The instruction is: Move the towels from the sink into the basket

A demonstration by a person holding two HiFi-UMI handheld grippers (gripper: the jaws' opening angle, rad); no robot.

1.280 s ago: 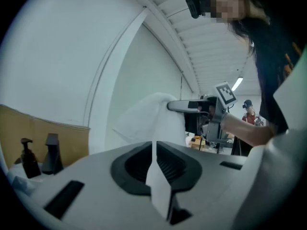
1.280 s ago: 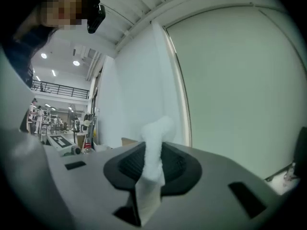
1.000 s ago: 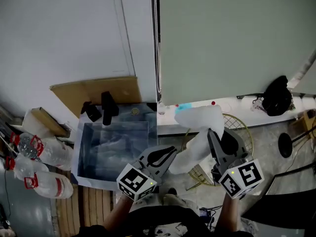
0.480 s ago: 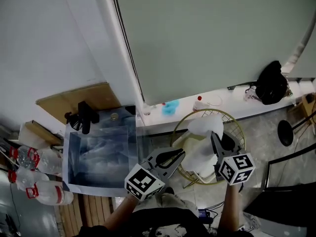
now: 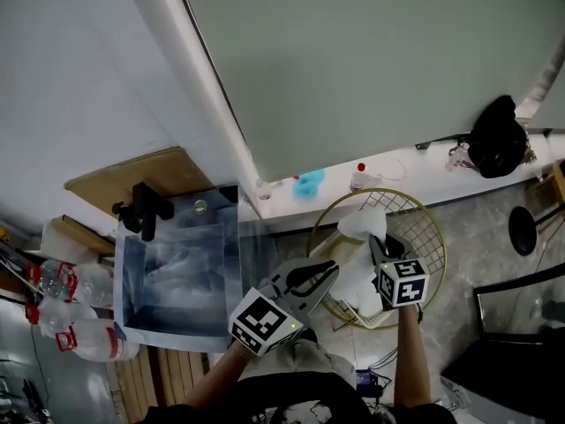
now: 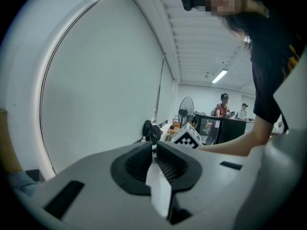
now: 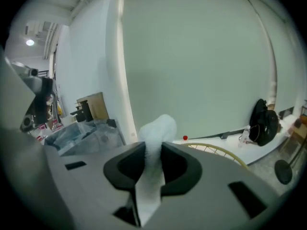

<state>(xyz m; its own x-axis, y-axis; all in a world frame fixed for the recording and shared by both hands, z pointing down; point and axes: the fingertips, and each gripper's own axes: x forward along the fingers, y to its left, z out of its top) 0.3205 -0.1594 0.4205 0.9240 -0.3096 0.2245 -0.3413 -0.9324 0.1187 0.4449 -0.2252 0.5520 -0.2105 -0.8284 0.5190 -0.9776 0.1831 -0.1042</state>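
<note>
Jaws of the right gripper [image 7: 152,146] are squeezed tight on one white towel [image 7: 160,126]. The towel sticks up past the tips and hangs down behind them, right over the one gold wire basket [image 5: 415,208]. Jaws of the left gripper [image 6: 154,150] are closed, with nothing between them. One sink [image 5: 177,300] sits well off to the left.
</note>
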